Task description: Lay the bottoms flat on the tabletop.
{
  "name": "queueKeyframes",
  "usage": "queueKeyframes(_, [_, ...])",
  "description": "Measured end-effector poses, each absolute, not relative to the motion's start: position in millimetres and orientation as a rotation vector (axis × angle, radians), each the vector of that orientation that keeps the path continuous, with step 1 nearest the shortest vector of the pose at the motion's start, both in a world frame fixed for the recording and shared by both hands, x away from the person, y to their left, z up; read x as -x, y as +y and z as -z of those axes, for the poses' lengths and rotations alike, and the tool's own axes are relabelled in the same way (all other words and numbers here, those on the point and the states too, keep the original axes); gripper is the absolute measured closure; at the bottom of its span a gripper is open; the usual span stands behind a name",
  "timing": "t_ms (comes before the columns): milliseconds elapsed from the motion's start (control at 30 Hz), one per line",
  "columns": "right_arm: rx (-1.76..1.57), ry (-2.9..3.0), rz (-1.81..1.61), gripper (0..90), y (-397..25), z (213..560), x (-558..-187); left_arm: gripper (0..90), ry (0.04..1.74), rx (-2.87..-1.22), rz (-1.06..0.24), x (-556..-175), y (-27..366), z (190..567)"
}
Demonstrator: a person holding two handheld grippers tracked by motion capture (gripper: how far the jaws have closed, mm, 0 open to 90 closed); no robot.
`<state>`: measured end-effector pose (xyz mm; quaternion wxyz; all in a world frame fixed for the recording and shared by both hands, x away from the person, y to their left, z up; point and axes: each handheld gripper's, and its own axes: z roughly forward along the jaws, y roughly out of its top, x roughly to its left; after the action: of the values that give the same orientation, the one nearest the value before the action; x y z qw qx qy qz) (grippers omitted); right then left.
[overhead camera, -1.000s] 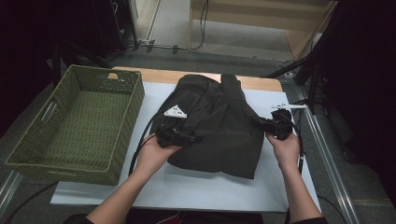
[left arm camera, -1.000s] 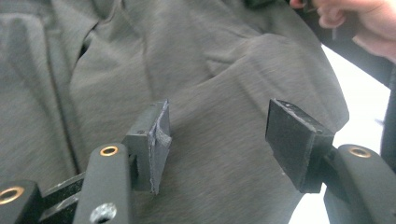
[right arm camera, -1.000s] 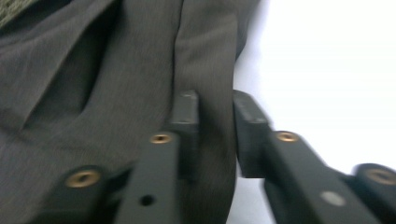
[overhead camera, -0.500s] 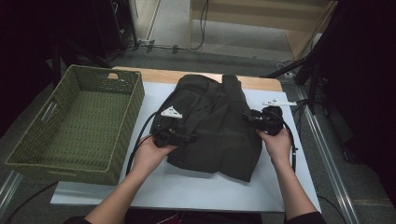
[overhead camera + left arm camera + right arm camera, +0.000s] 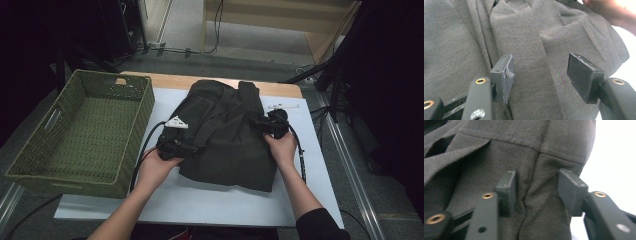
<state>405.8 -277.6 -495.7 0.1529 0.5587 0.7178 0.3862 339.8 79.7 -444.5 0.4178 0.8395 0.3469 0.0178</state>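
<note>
A dark grey garment (image 5: 225, 150) lies folded on the white table cover (image 5: 225, 210). My left gripper (image 5: 194, 148) rests on the garment's left edge, pointing right. In the left gripper view the left gripper (image 5: 541, 68) is open, its pads spread wide over the cloth (image 5: 536, 37). My right gripper (image 5: 255, 120) sits at the garment's right edge, pointing left. Seen in the right gripper view, the right gripper (image 5: 536, 186) stands open astride a fold and seam of the fabric (image 5: 499, 150), pads apart from it.
A green woven basket (image 5: 135, 125), with nothing in it, stands left of the garment. A small white strip (image 5: 282, 106) lies on the cover behind the right gripper. Black cables trail from both grippers. Bare white cover runs along the front and right.
My right gripper has moved left and a little farther back, from beside the garment onto its right edge. The left gripper has hardly shifted.
</note>
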Motion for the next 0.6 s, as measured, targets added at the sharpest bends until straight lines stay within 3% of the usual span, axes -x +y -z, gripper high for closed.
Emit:
queueKeyframes(233, [-1.599, 2.132, -1.039, 83.0, -272, 503, -409, 39.2, 0.87, -2.111, -0.044, -341, 79, 446])
queueKeyframes(600, [-1.67, 2.002, -1.129, 86.1, -321, 452, -381, 39.2, 0.871, -2.081, -0.059, -345, 82, 439])
